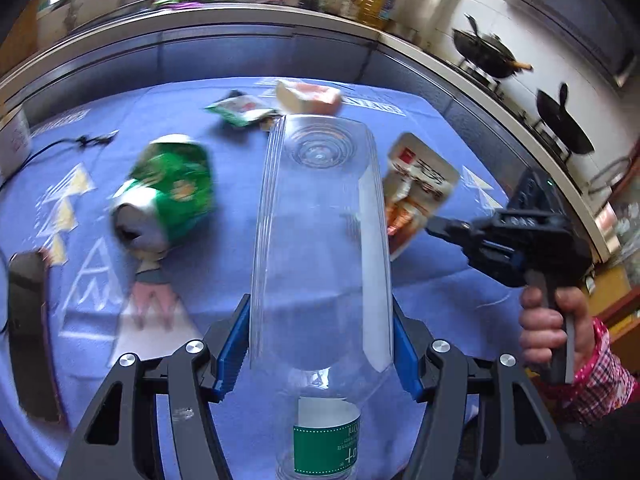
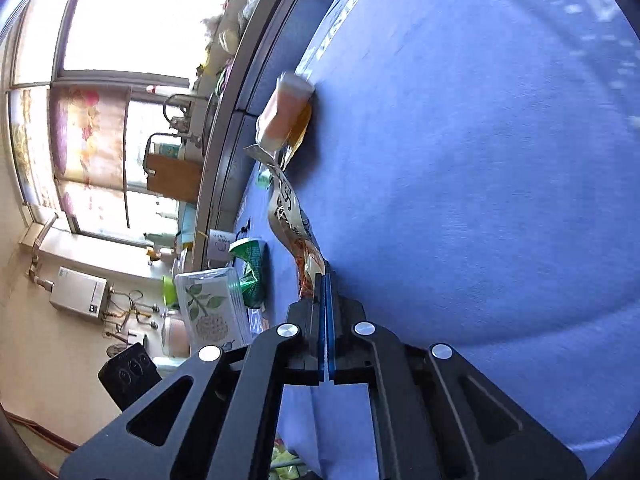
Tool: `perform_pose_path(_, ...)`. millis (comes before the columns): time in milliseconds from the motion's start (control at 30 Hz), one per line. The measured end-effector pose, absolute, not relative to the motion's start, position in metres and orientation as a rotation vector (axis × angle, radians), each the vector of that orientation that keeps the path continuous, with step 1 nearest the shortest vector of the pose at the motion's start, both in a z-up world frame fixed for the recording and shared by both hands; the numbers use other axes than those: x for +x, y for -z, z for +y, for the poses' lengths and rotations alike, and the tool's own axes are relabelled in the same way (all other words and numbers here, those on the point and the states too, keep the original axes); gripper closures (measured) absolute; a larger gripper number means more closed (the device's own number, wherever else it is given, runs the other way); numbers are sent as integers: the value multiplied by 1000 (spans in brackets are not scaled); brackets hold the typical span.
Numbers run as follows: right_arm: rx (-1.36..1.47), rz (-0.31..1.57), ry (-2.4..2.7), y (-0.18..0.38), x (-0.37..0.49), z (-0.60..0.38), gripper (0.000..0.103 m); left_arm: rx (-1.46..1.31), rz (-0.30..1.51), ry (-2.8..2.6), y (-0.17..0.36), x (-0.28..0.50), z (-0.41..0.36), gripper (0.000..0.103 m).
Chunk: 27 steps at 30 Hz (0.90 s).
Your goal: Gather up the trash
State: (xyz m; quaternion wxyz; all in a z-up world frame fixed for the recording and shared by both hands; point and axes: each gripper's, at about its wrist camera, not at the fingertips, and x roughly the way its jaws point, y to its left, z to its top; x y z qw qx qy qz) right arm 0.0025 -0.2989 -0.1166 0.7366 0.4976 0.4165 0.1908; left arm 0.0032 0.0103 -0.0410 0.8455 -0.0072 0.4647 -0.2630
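Bottle (image 1: 320, 220) in L gripper (image 1: 320, 344); wrapper (image 2: 296, 228) in R gripper (image 2: 325, 280)

Left wrist view looks level across the table (image 1: 420, 280); right wrist view (rolled sideways) shares its blue cloth (image 2: 480, 200).

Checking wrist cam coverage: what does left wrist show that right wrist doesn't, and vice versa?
Left wrist only: the clear bottle clamped between the left gripper pads, two woks on the stove, and the right gripper seen from outside with the hand on its grip.

Right wrist only: the window, a wall heater, a leaf-print box.

Both: the blue cloth, the green bag, the orange pack, and the wrapper pinched in the right gripper.
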Motion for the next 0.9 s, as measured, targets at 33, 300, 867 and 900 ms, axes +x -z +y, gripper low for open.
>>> perform_pose_path(33,1108,881,-397,115,-11,-312,103,-2,990,581,41,5,-2,40)
perform_pose_path(300,1158,648,-219,111,-79,-425,103,170,1007,823,30,35,-151,40)
perform_pose_path(867,1026,783,-189,119,-79,-448,67,290,1119,915,51,70,-278,40)
perform_pose_path(900,1021,807,-200,120,-76,-441,67,287,1125,898,55,73,-274,40)
